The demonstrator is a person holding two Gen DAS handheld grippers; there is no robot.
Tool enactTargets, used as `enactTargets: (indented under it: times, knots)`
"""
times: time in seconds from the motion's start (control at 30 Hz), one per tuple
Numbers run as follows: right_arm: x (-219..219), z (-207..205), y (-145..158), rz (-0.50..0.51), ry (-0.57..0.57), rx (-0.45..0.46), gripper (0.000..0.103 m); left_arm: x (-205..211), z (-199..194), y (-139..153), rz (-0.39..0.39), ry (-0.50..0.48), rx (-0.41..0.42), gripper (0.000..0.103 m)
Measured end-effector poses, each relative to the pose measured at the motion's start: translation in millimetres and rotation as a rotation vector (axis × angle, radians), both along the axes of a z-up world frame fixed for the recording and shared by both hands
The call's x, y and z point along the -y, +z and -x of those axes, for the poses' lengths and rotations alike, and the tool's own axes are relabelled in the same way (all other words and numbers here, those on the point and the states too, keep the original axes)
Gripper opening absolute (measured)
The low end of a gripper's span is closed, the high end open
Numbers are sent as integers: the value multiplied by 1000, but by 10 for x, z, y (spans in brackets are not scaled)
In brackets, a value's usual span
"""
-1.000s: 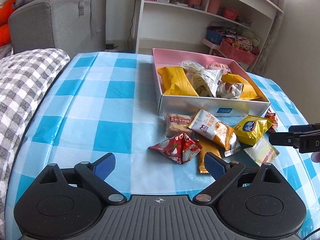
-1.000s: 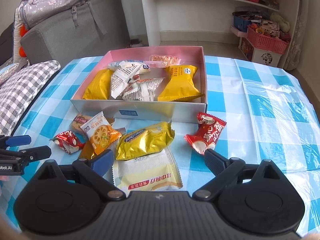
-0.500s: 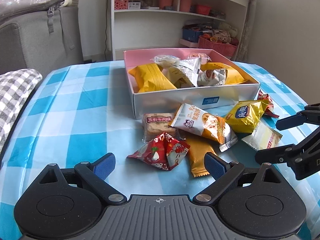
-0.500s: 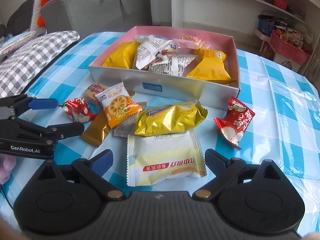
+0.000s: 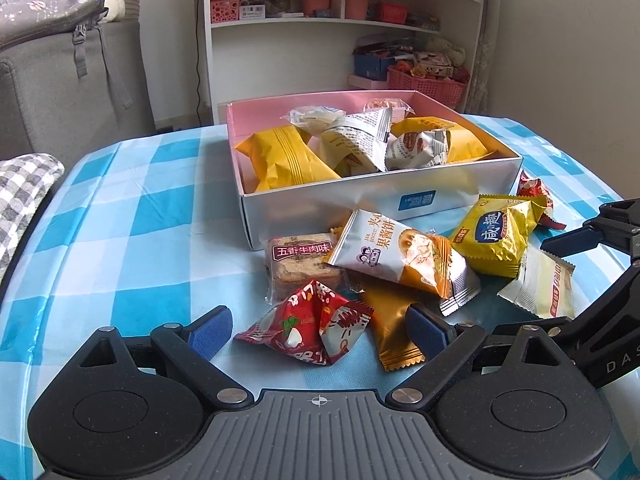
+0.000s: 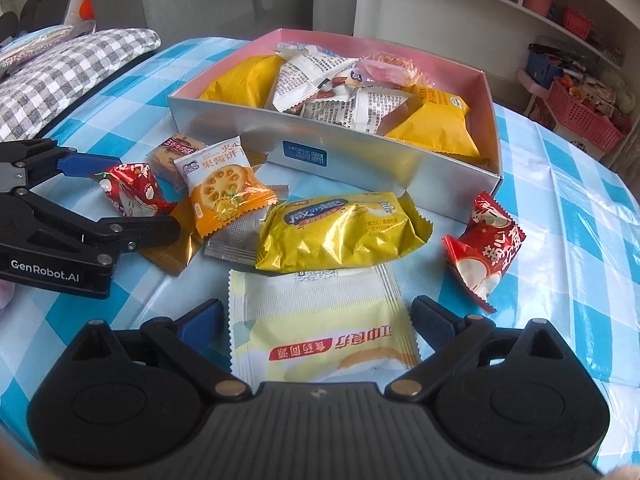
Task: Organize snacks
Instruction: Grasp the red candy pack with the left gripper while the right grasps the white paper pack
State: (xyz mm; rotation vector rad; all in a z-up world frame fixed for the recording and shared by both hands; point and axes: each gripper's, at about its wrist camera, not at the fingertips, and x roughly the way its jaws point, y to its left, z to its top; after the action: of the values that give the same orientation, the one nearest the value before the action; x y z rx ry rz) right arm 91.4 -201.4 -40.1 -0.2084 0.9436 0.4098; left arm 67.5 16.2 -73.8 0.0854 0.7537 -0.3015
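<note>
A pink-lined white box (image 5: 360, 204) (image 6: 360, 152) on the blue checked table holds several packets. Loose snacks lie in front of it. My left gripper (image 5: 318, 330) is open, its jaws on either side of a red packet (image 5: 316, 328) (image 6: 132, 190), with a gold-brown packet (image 5: 394, 328) beside it. My right gripper (image 6: 316, 324) is open, its jaws on either side of a pale yellow packet (image 6: 324, 332) (image 5: 540, 284). A shiny yellow packet (image 6: 340, 232) (image 5: 496, 236), a white-orange biscuit packet (image 6: 222, 188) (image 5: 404, 256), a brown packet (image 5: 304, 260) and a second red packet (image 6: 484, 252) lie around.
A checked cushion (image 6: 68, 76) lies at the table's left edge. A grey sofa (image 5: 60, 92) and a white shelf unit (image 5: 340, 28) stand behind the table. A red basket (image 6: 580, 116) sits on the floor to the right.
Both grippers have moved forward and lower toward the loose snacks. The red packet now lies between the left jaws and the pale yellow packet between the right jaws. Both stay open.
</note>
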Motion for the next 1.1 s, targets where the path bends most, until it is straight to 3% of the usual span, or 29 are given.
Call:
enactTargets:
  times: [0.2,0.33,0.6,1.1]
  knots:
    - [38,-34,26,-5,-14,13,87,-2,0,25,8,-4,0,80]
    - [54,-56,53,-7,-22,19,79,-14,-1,53,-1,6,-2,58]
    - [15,-56,102,12,-8,30,64,-19,8,94,-8,3,-10,52]
    - [60,-53,234,-23,-24,27,63,-57,-17,207,4,14,-28,41]
